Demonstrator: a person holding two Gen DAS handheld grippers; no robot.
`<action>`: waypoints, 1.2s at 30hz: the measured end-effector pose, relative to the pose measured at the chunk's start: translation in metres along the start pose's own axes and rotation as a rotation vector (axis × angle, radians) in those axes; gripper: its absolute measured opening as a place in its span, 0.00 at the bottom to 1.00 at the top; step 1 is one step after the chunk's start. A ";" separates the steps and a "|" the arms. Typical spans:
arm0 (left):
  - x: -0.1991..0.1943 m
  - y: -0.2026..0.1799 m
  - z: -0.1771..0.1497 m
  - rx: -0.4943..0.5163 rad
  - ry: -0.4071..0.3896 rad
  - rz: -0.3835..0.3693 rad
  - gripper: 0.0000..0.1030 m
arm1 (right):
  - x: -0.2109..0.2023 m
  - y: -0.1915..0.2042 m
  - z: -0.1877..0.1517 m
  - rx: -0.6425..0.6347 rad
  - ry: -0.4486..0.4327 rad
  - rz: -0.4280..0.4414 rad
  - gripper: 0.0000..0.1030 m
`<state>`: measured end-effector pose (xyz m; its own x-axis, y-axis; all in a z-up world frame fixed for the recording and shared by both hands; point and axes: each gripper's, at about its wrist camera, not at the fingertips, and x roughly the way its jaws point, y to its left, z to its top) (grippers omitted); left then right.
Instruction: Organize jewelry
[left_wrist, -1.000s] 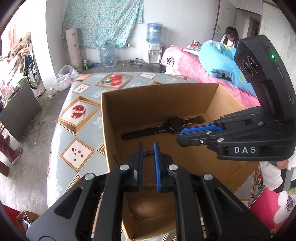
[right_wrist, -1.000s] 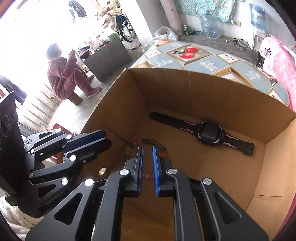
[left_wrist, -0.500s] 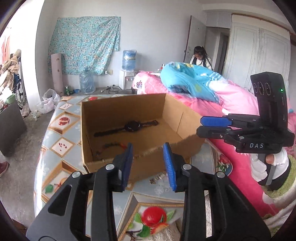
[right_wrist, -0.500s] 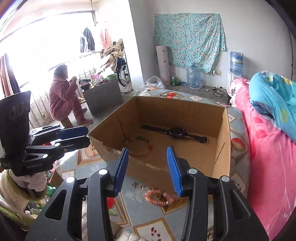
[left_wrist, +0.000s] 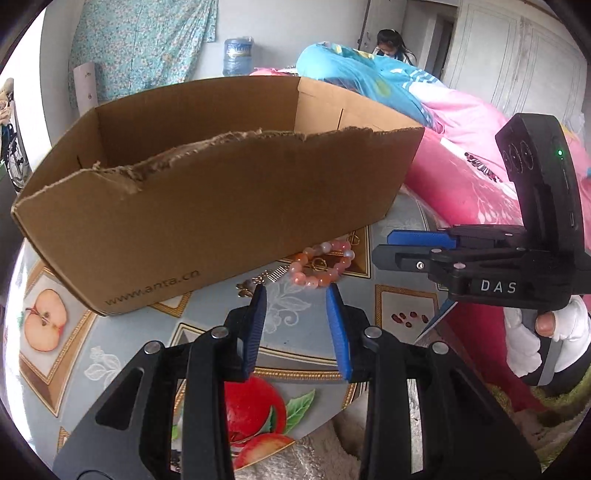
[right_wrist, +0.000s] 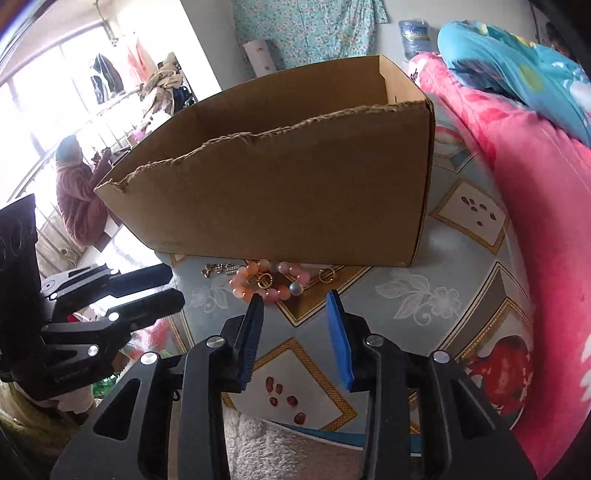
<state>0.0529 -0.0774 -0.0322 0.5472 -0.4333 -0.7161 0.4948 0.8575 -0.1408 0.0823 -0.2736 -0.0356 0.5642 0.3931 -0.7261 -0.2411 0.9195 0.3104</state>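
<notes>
Pink-and-orange bead bracelet (right_wrist: 266, 281) lies looped beside the torn cardboard box (right_wrist: 295, 192).

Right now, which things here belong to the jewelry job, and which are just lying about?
Job: bead bracelet, gold rings, small metal piece, box, left tool, right tool, both open.

Lying about: water jug, blue quilt, pink blanket.

1. A desk (left_wrist: 122, 354) covered with a fruit-patterned cloth.
2. A bed with a pink blanket (right_wrist: 535, 192) and a blue quilt (left_wrist: 362, 77) beside it.
3. A water bottle (left_wrist: 237, 55) by the far wall.
4. A seated person (right_wrist: 77, 206) near the window.
</notes>
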 end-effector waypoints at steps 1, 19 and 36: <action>0.003 -0.001 0.001 0.001 -0.001 -0.007 0.28 | 0.001 -0.002 0.002 0.007 -0.009 0.010 0.29; 0.059 -0.056 0.019 0.313 0.069 0.030 0.19 | 0.013 -0.036 -0.003 0.109 -0.057 0.077 0.29; -0.005 -0.016 0.045 0.153 -0.056 -0.026 0.08 | 0.011 -0.045 -0.002 0.133 -0.067 0.079 0.29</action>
<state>0.0722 -0.1016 0.0046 0.5676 -0.4732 -0.6737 0.6040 0.7954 -0.0498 0.0980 -0.3111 -0.0587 0.6000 0.4593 -0.6550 -0.1828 0.8758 0.4467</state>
